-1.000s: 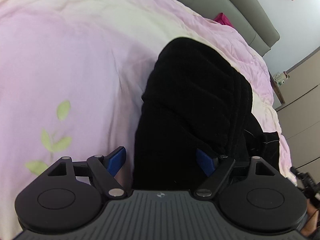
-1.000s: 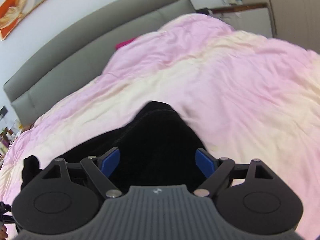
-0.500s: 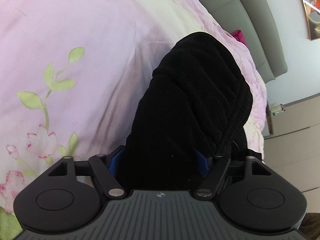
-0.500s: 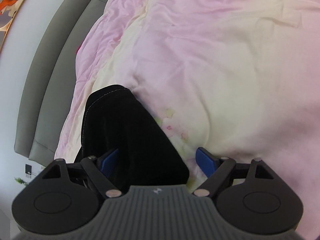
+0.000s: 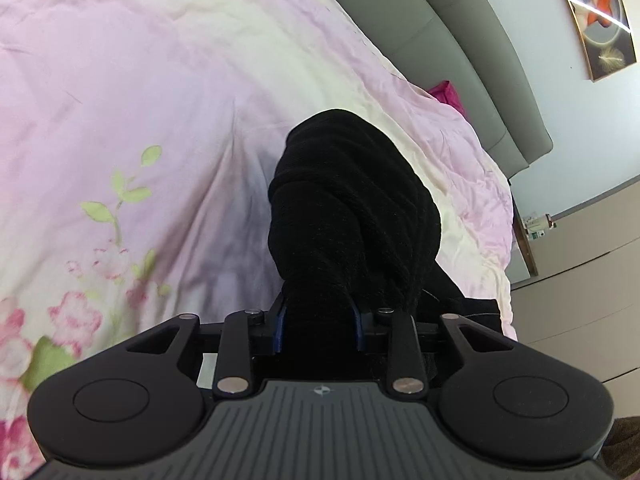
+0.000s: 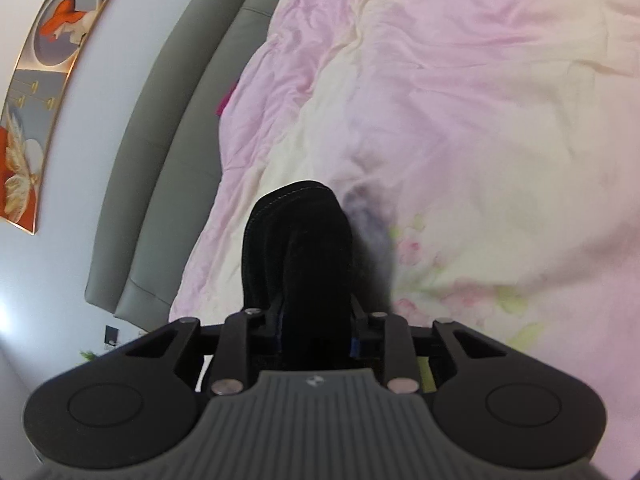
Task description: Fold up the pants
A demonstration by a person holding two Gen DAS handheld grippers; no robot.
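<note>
As jaws close, both hand-held grippers, left hand-held gripper (image 5: pixel 320 330) and right hand-held gripper (image 6: pixel 316 332), pinch pants (image 5: pixel 352 216)

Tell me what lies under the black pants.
Under the black pants is the pink floral quilt, visible all around them. The patch directly beneath is covered by the bunched fabric, so anything there cannot be seen.
</note>
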